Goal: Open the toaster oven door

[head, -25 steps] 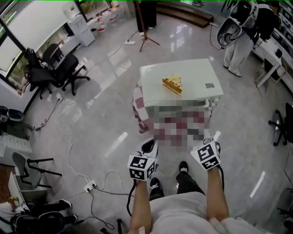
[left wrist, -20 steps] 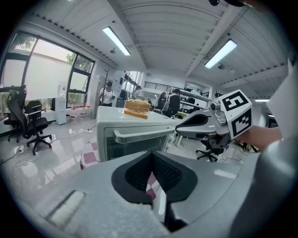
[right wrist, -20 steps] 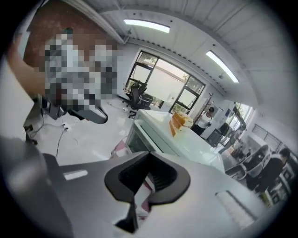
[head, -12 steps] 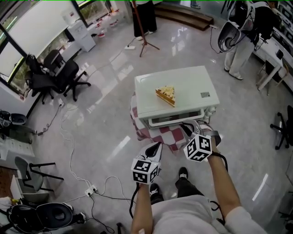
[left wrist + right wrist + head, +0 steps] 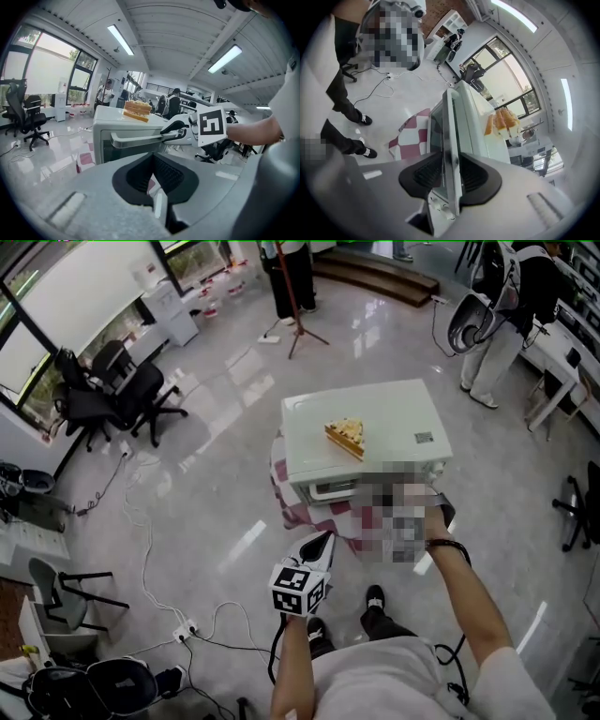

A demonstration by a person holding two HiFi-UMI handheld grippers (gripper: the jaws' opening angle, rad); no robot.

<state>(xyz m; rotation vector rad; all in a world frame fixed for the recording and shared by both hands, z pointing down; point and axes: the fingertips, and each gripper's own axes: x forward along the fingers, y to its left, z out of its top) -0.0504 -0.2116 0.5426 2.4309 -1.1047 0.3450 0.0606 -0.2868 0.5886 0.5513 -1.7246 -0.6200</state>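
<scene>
Right gripper (image 5: 175, 131) moved in, jaws just opening round door handle (image 5: 451, 136)

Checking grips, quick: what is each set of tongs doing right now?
Left tongs: shut, empty.
Right tongs: just been opening, astride the handle, not clamped.

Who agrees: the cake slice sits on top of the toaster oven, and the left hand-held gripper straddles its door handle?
Wrong gripper: the right hand-held gripper straddles the door handle, its jaws having just been opening, as the left gripper view shows. The cake slice does sit on the toaster oven.
</scene>
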